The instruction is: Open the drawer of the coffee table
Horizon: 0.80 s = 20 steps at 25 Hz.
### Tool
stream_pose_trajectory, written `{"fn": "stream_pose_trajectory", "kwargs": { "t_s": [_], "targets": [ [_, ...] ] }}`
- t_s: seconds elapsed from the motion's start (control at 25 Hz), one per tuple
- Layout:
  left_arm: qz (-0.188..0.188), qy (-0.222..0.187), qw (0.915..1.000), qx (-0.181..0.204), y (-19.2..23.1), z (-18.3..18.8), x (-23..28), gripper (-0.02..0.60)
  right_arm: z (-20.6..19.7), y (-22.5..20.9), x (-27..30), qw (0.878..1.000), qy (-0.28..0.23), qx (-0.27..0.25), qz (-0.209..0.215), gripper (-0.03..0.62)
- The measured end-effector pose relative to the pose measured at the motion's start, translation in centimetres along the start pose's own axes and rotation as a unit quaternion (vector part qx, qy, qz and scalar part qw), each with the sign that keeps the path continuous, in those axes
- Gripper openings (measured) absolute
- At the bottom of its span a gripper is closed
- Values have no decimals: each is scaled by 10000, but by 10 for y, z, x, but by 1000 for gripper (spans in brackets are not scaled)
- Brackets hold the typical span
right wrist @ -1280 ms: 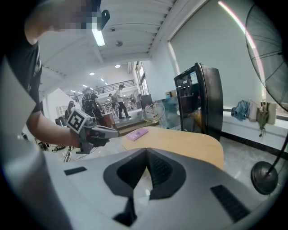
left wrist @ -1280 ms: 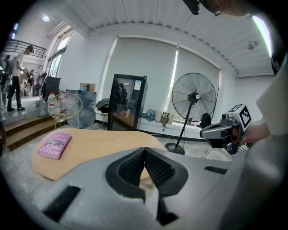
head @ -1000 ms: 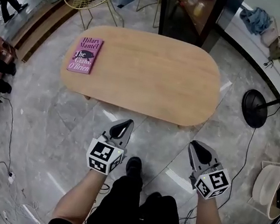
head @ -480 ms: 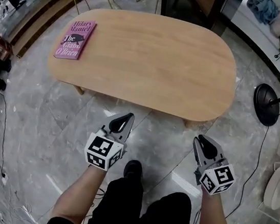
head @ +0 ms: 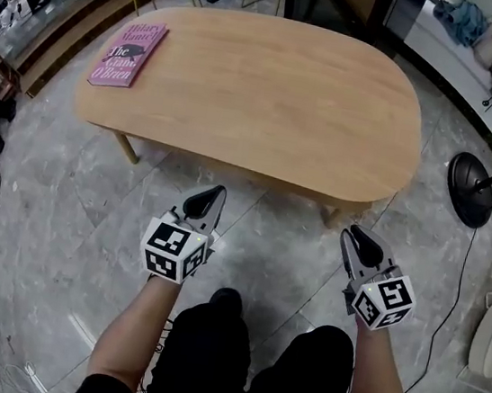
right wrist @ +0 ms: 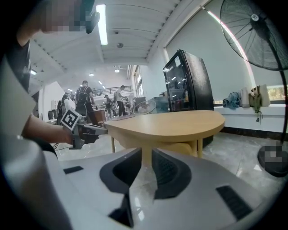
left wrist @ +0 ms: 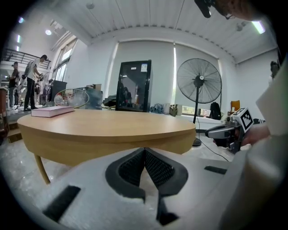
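Note:
The oval wooden coffee table (head: 271, 86) stands just ahead of me, with its near edge (left wrist: 112, 143) at jaw height in the left gripper view. I can make out no drawer front or handle on that edge. My left gripper (head: 212, 197) hangs below the near edge, left of centre, jaws shut (left wrist: 144, 152) with nothing between them. My right gripper (head: 355, 238) is by the table's right leg (right wrist: 199, 148). Its jaws (right wrist: 146, 158) have just been opening; a narrow empty gap shows between them.
A pink book (head: 128, 53) lies on the table's far left corner. A standing fan's round base (head: 469, 189) and cable sit on the floor at right, and its head (left wrist: 199, 81) rises behind. A black cabinet (left wrist: 133, 86) stands beyond the table. People (left wrist: 31, 81) are far left.
Both grippers have sunk lower in front of the table. The head view has dropped too, so the table's near edge looms closer and larger.

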<state>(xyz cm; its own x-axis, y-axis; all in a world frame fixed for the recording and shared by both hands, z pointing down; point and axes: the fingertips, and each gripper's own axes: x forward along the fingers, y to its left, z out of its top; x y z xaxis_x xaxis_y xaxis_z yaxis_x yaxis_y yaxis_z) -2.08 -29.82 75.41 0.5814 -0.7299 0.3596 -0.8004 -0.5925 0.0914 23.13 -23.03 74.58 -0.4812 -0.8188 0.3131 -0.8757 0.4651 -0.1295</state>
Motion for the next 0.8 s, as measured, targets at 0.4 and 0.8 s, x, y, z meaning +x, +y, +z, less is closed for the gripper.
{"fn": "stream_pose_trajectory", "kwargs": {
  "t_s": [0.4,0.8],
  "targets": [
    [259,97,9995,-124,30,-19,-6,71,-6,-19,-8,9996,-51,-161,-227,103],
    [319,135,9994,2,72,-27,22,183,-10,-49,3,9981,204,-337,-466,155]
  ]
}}
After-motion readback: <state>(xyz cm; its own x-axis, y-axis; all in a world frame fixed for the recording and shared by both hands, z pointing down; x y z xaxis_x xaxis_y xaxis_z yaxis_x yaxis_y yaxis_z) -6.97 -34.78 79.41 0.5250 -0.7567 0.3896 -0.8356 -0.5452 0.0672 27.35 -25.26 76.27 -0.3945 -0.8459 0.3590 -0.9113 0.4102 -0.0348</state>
